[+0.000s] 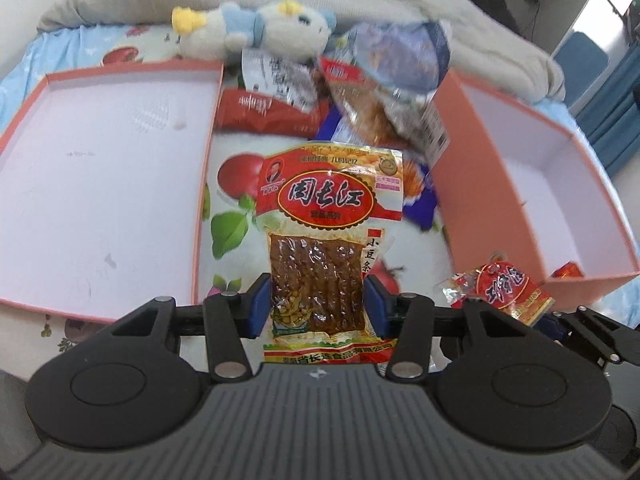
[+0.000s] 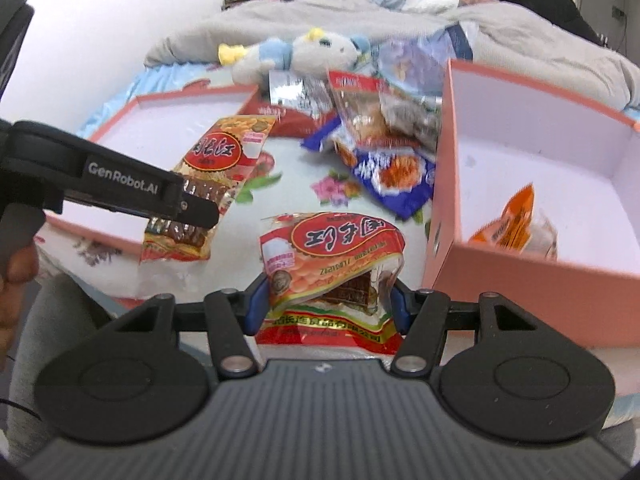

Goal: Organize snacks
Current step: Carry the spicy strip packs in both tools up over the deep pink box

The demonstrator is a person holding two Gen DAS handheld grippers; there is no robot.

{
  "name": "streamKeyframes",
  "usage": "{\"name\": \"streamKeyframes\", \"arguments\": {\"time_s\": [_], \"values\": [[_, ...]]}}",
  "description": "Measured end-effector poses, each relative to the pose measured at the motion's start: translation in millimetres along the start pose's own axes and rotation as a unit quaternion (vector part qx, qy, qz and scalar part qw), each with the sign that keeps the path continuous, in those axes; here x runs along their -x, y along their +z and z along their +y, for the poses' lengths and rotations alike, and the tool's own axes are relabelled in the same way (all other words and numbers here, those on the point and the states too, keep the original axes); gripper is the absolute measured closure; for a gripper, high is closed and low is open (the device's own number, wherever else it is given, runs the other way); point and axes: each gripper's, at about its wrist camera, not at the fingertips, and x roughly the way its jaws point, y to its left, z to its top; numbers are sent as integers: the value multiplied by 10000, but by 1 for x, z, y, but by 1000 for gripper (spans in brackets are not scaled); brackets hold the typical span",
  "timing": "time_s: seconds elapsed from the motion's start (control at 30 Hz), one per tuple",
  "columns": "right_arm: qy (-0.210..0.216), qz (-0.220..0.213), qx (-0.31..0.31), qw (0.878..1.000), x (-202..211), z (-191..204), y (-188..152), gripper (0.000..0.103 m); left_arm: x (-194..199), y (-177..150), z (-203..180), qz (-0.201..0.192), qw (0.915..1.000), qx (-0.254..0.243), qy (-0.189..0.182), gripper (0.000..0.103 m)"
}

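My left gripper (image 1: 320, 304) is shut on the lower part of a red and yellow packet of brown bean strips (image 1: 320, 216), held above the flowered bedsheet. The right wrist view shows this left gripper (image 2: 196, 208) from the side, with its packet (image 2: 218, 152) over the corner of the shallow pink tray (image 2: 168, 128). My right gripper (image 2: 326, 304) is shut on a similar red packet (image 2: 332, 244), which is folded over and upside down. It hangs just left of the deep pink box (image 2: 540, 148). That second packet (image 1: 504, 288) also shows in the left wrist view.
A pile of snack packets (image 2: 380, 132) lies between the shallow tray (image 1: 100, 184) and the deep box (image 1: 532, 184). An orange packet (image 2: 512, 224) lies inside the box. A plush toy (image 1: 260, 32) and a grey blanket (image 1: 460, 8) lie behind. A hand (image 2: 16, 276) shows at the left edge.
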Motion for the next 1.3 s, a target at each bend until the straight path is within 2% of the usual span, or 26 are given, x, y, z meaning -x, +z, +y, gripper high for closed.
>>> {"name": "streamKeyframes", "arguments": {"time_s": [0.43,0.8,1.1,1.3], "values": [[-82,-641,-197,9977,47,-29,54,42,59,40,-37,-686,9972,-16,-310,49],[-319,-1277,-344,9907,89,-59,95,42,107,83,-84,-1319,9880,-330,-729,49],[-605,-1526,-546,9849,107,-91,109,42,114,105,-139,-1392,9811,-725,-1132,49],[-946,-1396,-796,9825,102,-133,104,42,79,110,-184,-1024,9804,-1040,-1324,49]]}}
